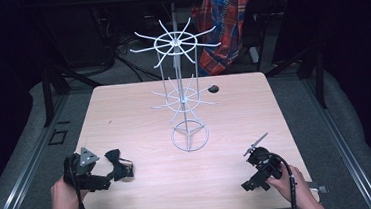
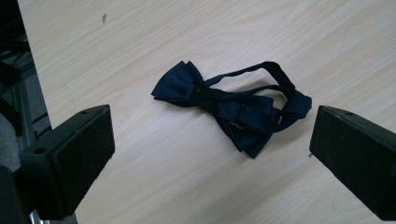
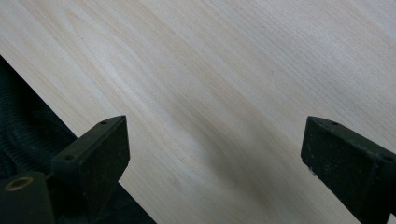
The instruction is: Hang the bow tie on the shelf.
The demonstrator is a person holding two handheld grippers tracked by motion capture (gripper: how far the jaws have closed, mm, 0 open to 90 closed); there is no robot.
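A dark navy bow tie [image 2: 219, 105] with its strap looped behind it lies flat on the pale wooden table [image 2: 140, 42]. My left gripper [image 2: 210, 137] hovers just short of it, open, its jaws standing wide to either side of the tie. In the high view the bow tie [image 1: 119, 165] sits at the front left, right beside the left gripper [image 1: 104, 177]. The right gripper [image 1: 255, 169] is held low at the front right, open over bare wood [image 3: 233, 84] with nothing between its jaws.
A tall white wire rack [image 1: 175, 44] with two tiers of radiating hooks stands on a ring base [image 1: 189, 137] mid-table. A small dark hole [image 1: 213, 88] lies behind it. A plaid cloth [image 1: 224, 21] hangs beyond the far edge. The table edge [image 3: 56, 112] runs close to the right gripper.
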